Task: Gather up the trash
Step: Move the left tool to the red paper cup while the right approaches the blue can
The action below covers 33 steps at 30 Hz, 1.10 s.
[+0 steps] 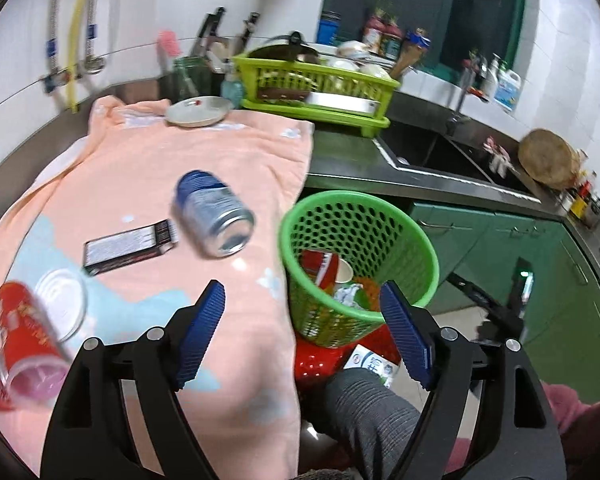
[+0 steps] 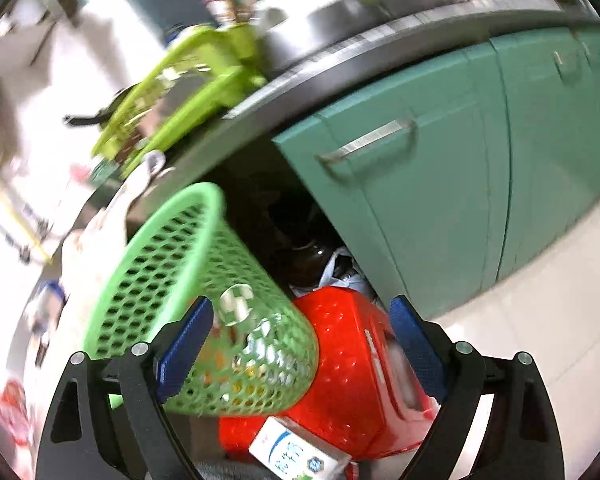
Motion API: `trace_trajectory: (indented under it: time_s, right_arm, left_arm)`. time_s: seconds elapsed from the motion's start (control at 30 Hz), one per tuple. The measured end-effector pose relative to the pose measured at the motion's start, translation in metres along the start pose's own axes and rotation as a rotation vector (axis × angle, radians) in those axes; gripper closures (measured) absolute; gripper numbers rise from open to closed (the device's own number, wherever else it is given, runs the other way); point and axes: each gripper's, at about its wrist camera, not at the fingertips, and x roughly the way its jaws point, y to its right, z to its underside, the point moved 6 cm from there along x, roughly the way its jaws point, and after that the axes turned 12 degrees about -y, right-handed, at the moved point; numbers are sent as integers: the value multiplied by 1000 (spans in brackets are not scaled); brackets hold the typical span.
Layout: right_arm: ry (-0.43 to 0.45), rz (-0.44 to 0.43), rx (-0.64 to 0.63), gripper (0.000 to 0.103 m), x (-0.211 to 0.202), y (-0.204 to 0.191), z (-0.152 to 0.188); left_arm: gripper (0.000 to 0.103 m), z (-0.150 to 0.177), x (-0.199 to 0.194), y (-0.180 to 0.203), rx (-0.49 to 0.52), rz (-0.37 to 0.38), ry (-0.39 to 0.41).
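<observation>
- Trash on the peach towel [image 1: 148,168]: a blue-and-silver can [image 1: 212,216] lying on its side, a dark flat box [image 1: 130,246] just left of it, a clear round lid [image 1: 62,300] and a red tube-shaped container [image 1: 24,344] at the near left edge. All lie ahead and left of the left gripper [image 1: 302,308]; none sits between its pads.
- Left gripper: jaws wide apart, holding nothing.
- Right gripper [image 2: 300,320]: jaws wide apart, empty, aimed at the bin's side.
- Green perforated bin [image 1: 416,232] [image 2: 148,264]: stands on a red stool [image 2: 348,360] just off the towel's right edge; inside, a red-and-white paper cup [image 1: 332,270], crumpled white scrap, orange bits.
- White carton [image 2: 296,454]: near the stool's front edge, blue print.
- Grey-gloved hand [image 1: 364,408]: low between the left jaws.
- Surroundings: lime dish rack [image 1: 312,84] with pans behind the towel, metal plate [image 1: 198,111], steel sink [image 1: 428,148], teal cabinets [image 2: 440,168].
</observation>
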Motion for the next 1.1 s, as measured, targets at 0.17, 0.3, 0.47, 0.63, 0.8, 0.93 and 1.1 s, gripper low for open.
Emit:
trace_trajectory:
  time_s: [0.17,0.3,0.47,0.63,0.8,0.93,1.1]
  right_arm:
    - [9,-16,-168,13,-40,-52,-2]
    - [-28,-81,-286,10,-58,-101,-2]
    - [-33,-137,-408,8,-67,-161,-2]
    - [-94,-196,-523,8,-57,-221,1]
    - [-179,-223,-632,8,-41,-275,1]
    - [-228,-235,-706,8,-31,-312,2]
    - [-305,-242,-782,8,-11,-357,8]
  left_arm:
    - [18,14,-22,-29,-68,-59,33]
    - [16,24,-38,-53,-119,-99,53]
    - [14,40,-55,-82,-175,-163,64]
    - [12,54,-68,-105,-220,-232,71]
    - [12,71,-82,-126,-278,-274,75]
    - [12,85,-93,-140,-318,-297,78]
    - [12,102,-105,-158,-374,-321,80]
